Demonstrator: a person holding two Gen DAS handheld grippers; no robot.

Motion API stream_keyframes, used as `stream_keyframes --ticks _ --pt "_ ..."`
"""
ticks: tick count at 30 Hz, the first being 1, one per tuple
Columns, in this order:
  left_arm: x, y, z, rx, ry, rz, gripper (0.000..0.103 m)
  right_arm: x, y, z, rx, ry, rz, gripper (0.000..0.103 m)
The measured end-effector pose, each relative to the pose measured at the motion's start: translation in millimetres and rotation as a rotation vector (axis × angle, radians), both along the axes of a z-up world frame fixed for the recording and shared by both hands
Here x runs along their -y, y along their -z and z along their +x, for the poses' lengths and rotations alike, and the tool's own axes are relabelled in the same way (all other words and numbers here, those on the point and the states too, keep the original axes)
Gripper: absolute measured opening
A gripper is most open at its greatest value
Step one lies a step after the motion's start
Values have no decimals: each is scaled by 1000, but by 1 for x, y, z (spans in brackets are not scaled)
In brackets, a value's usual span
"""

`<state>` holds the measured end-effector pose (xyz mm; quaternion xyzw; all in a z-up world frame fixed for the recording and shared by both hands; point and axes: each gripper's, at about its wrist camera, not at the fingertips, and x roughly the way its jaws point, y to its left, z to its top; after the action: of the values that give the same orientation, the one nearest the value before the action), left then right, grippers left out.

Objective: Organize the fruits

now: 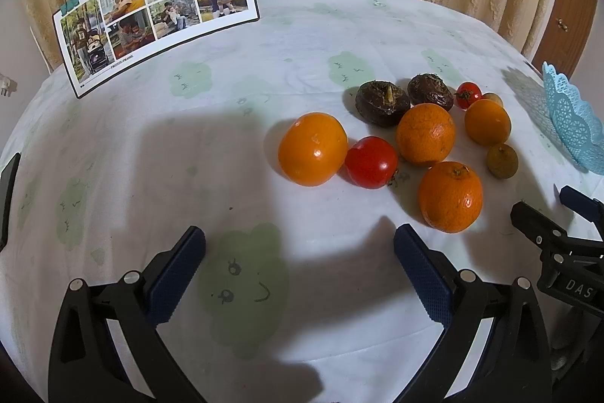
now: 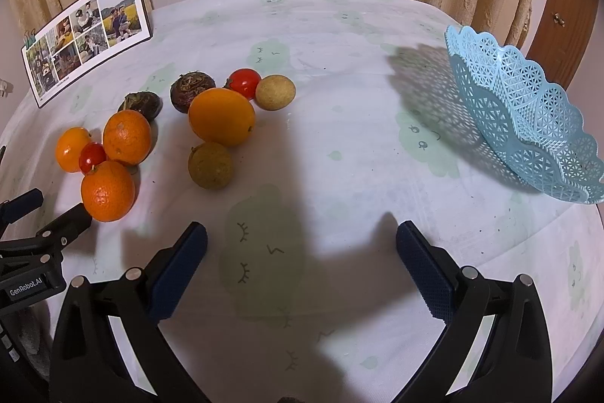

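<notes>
Both tongs hover with jaws apart and empty: left gripper [image 1: 300,265], right gripper [image 2: 302,265]. Beyond them the fruits [image 2: 221,118] lie loose on the tablecloth [image 2: 339,146], well left of the basket [image 2: 528,123], likely awaiting transfer. The basket sits empty. Only the right view shows it whole; the left catches just its rim.
</notes>
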<state>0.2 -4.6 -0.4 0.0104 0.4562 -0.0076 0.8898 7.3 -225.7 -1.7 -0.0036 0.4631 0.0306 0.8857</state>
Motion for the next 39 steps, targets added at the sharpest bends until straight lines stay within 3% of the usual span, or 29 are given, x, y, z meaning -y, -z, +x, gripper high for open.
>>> stream_keyframes --ticks 7,11,22,27,39 --pt "-4 -4 -2 11 27 -32 98 -3 -4 -3 21 -35 33 101" --pt "-6 -13 -9 69 15 6 98 -22 -14 -10 75 -87 52 101" --pt "-32 -38 -12 171 -88 44 98 -74 -25 -15 121 -245 82 100" --pt "-47 -43 -10 182 -144 48 98 -86 -27 -9 113 -286 108 88" --pt "-72 -46 -6 178 -221 31 98 -104 -23 1 75 -325 146 75"
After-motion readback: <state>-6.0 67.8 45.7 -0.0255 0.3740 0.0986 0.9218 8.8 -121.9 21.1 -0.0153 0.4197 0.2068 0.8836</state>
